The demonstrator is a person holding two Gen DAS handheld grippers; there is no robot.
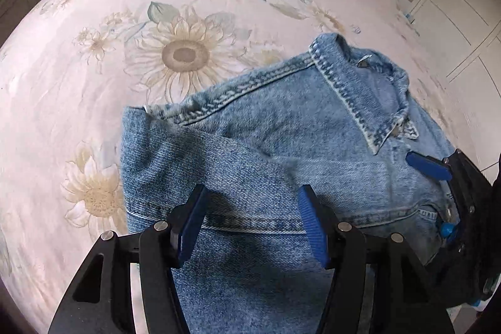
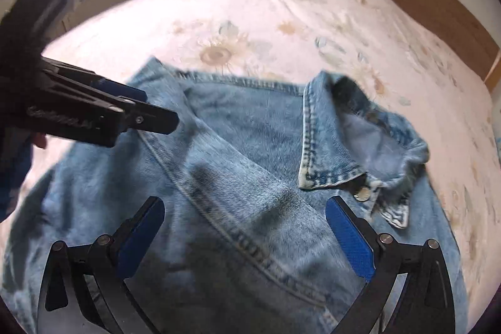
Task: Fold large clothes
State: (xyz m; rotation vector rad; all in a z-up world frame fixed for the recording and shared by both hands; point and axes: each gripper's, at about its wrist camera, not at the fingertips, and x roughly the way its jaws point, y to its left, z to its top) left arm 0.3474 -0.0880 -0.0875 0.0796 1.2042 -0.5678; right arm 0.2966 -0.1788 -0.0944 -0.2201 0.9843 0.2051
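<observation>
The left gripper [image 1: 252,221] and the right gripper [image 2: 244,235] hover with fingers spread wide, gripping nothing, over the denim jacket [image 1: 281,152] lying on the floral bed [image 1: 94,83]. The jacket's hem is cut off below; motion blur perhaps hides folds.

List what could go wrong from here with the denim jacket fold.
1. Both hand-held grippers, left and right, are open over the denim jacket, so a grasp may catch only the top layer.
2. The collar is rumpled and could fold in crooked.
3. The sleeve lying diagonally across may bunch.
</observation>
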